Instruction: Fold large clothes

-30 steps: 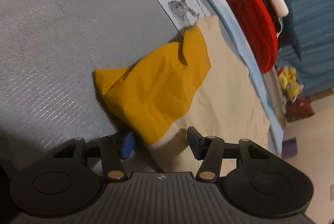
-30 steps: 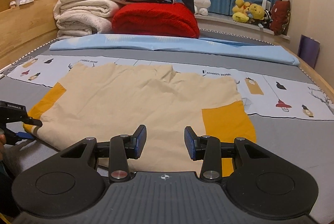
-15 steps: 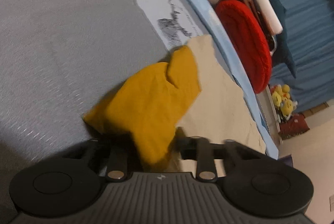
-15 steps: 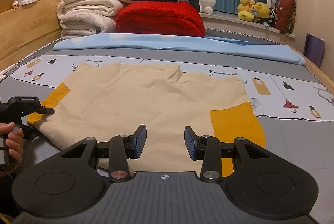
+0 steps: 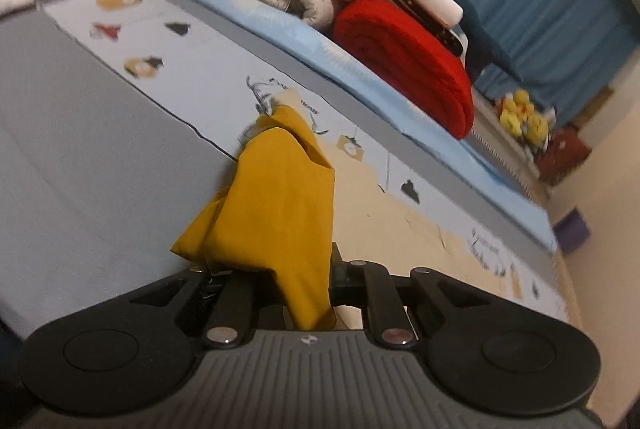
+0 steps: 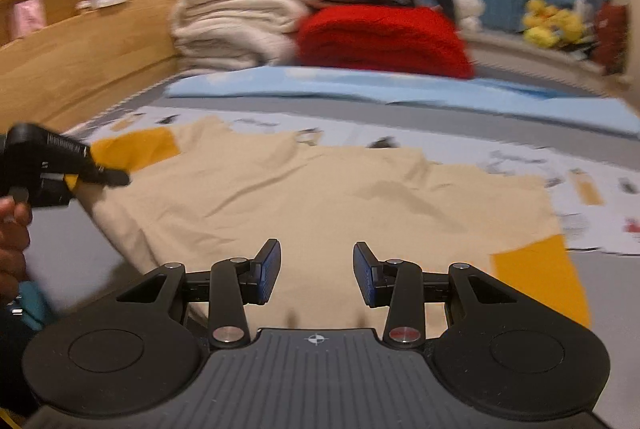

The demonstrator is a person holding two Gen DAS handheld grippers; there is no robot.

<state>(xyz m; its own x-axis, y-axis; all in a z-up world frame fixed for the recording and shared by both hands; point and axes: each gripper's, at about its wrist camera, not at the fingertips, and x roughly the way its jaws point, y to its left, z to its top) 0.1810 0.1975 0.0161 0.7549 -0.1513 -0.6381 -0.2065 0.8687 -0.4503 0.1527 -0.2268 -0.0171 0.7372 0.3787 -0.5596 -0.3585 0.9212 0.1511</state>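
A large beige shirt (image 6: 320, 197) with yellow sleeves lies spread on the grey bed. My left gripper (image 5: 296, 281) is shut on the yellow left sleeve (image 5: 280, 205) and holds it lifted off the bed; the sleeve drapes over and hides the fingertips. The left gripper also shows in the right wrist view (image 6: 80, 169), at the shirt's left side, with the sleeve (image 6: 136, 149) beside it. My right gripper (image 6: 316, 269) is open and empty, just above the shirt's near hem. The other yellow sleeve (image 6: 540, 277) lies flat to its right.
Folded beige blankets (image 6: 232, 25) and a red blanket (image 6: 384, 37) are stacked at the head of the bed on a light blue sheet (image 6: 400, 93). A wooden bed frame (image 6: 80, 61) runs along the left. Yellow plush toys (image 6: 552, 25) sit by the blue curtain.
My left gripper has closed on the yellow sleeve and lifted it, tilting up. The right gripper has shifted forward and left over the hem, still open.
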